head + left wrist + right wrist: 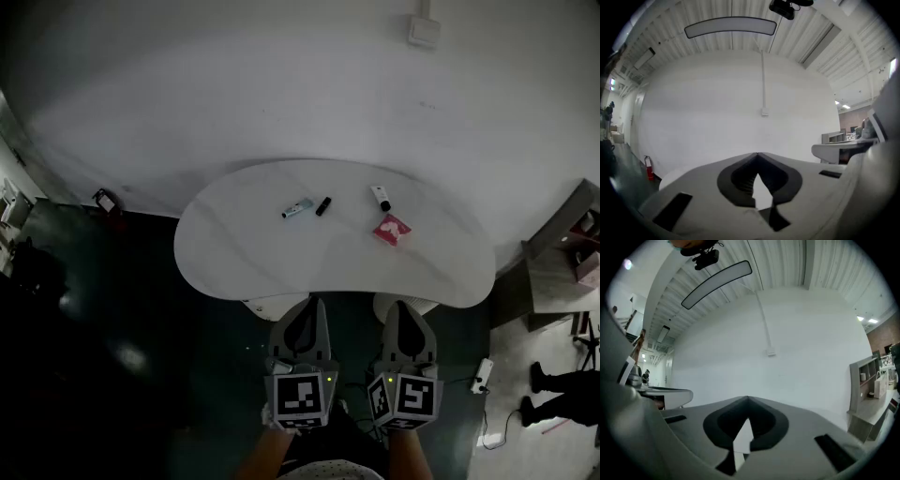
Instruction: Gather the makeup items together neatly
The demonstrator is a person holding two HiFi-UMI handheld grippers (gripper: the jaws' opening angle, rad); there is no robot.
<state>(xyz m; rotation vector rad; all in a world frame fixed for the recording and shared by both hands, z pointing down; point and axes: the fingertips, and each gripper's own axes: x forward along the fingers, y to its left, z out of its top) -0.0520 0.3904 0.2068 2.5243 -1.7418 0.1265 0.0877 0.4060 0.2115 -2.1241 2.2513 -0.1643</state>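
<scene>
The left gripper point(312, 306) and right gripper point(401, 307) are both shut with nothing in them. They sit side by side at the near edge of the white counter point(234, 253). Well ahead of them, spread out on the counter, lie a blue tube point(297, 208), a black stick point(323, 205), a white tube point(381, 198) and a pink packet point(392, 229).

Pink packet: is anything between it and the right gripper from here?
Nothing visible. The right gripper, shut and empty, sits at the near edge of the table, with only bare tabletop between it and the pink packet.
</scene>
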